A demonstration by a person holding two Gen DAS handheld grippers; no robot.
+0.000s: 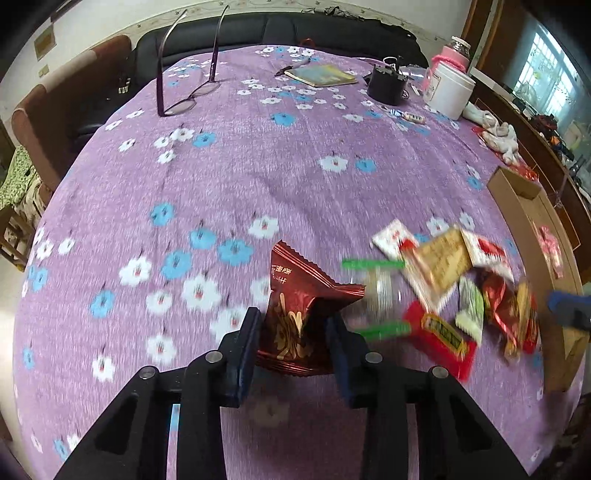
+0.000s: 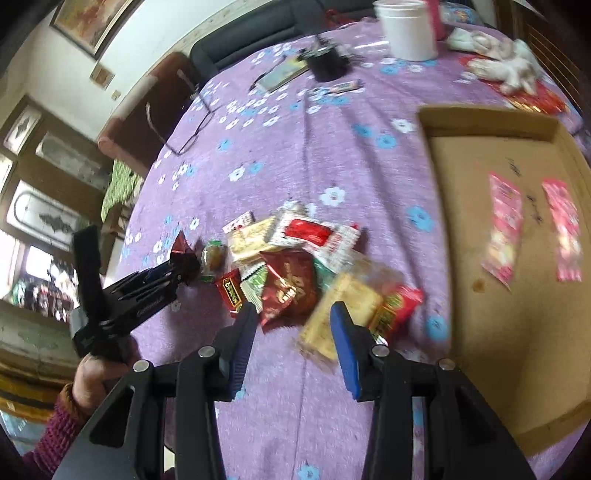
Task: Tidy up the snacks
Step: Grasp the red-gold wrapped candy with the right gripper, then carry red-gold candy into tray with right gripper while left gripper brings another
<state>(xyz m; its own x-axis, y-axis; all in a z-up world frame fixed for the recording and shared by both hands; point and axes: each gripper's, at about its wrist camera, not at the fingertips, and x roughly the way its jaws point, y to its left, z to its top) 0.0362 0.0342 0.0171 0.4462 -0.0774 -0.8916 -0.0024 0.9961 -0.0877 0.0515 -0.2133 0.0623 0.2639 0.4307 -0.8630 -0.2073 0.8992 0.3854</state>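
Note:
My left gripper (image 1: 293, 325) is shut on a dark red snack packet (image 1: 303, 306) and holds it just above the purple flowered tablecloth (image 1: 258, 155). In the right wrist view the left gripper (image 2: 181, 266) shows at the left with the packet (image 2: 183, 253) in its tips. A pile of snack packets (image 2: 295, 269) lies mid-table; it also shows in the left wrist view (image 1: 450, 288). My right gripper (image 2: 291, 328) is open and empty, just short of the pile. A shallow cardboard box (image 2: 480, 295) on the right holds two pink packets (image 2: 504, 229).
Glasses (image 1: 188, 99), a booklet (image 1: 321, 75), a black container (image 1: 386, 83), a white jar (image 1: 448, 90) and a crumpled white cloth (image 1: 498, 134) lie at the table's far side. A brown chair (image 1: 55, 122) and a dark sofa (image 1: 295, 29) stand behind it.

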